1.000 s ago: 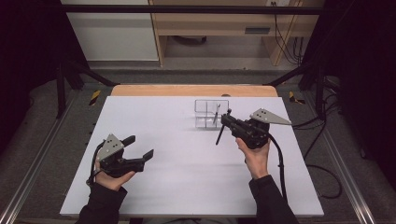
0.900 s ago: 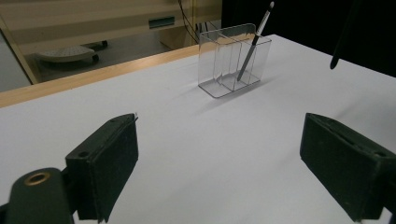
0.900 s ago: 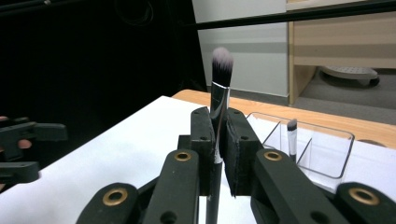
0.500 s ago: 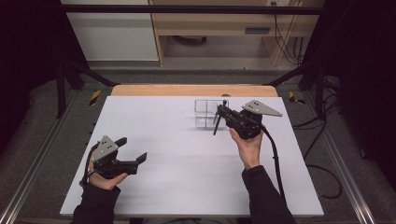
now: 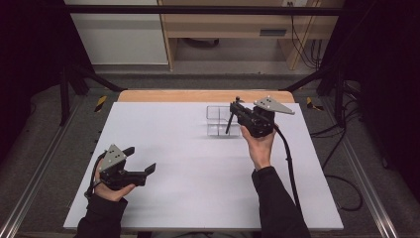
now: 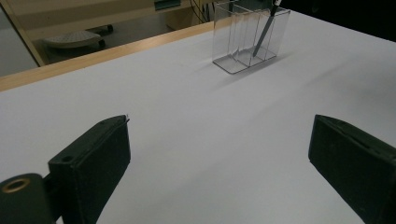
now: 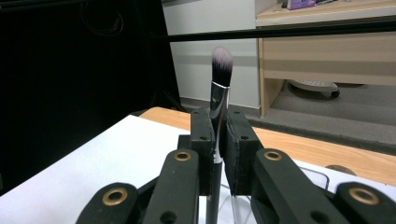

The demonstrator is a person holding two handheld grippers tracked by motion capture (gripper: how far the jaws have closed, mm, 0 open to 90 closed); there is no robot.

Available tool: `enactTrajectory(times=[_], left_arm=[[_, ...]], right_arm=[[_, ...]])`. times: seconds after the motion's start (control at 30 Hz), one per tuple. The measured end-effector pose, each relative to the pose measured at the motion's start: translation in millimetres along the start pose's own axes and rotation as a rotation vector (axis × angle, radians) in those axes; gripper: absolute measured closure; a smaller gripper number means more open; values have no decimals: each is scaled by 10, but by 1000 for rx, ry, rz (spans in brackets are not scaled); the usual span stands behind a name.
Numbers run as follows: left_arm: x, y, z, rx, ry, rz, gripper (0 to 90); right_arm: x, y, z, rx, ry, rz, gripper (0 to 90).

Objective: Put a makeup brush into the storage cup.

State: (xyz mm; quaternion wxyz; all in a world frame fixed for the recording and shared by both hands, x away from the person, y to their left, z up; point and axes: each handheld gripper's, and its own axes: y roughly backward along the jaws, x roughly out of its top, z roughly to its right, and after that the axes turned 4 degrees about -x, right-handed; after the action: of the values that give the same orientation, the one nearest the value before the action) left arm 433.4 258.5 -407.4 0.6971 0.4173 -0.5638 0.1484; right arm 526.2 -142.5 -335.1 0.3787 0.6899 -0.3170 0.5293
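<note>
Jaws of the left gripper [image 5: 143, 171] have just spread wide over bare table [image 5: 198, 188], holding nothing. Farther off, the right gripper [image 5: 234, 110] clamps a makeup brush [image 7: 218, 88], handle dipping into the clear organizer [image 5: 220, 121].

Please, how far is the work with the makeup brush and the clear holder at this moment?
Done: the right tongs are shut on the makeup brush, bristles up. In hand: its handle end is inside the clear holder, leaning. Left: probably to release it. The left tongs have just been opening, with nothing between them, over the white table.
</note>
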Motion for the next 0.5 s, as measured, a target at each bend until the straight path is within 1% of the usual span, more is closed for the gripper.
enactTrajectory(times=[0.13,0.3,0.5], left_arm=[[1,0,-5,-1,1,0,54],[-3,-12,4,-3,2,-3,53],[-4,-12,-1,-7,3,-1,53]], right_arm=[[39,-45,-21,-9,5,6,835],[83,-134,-47,-22,25,8,835],[128,-213,-58,-35,25,12,835]])
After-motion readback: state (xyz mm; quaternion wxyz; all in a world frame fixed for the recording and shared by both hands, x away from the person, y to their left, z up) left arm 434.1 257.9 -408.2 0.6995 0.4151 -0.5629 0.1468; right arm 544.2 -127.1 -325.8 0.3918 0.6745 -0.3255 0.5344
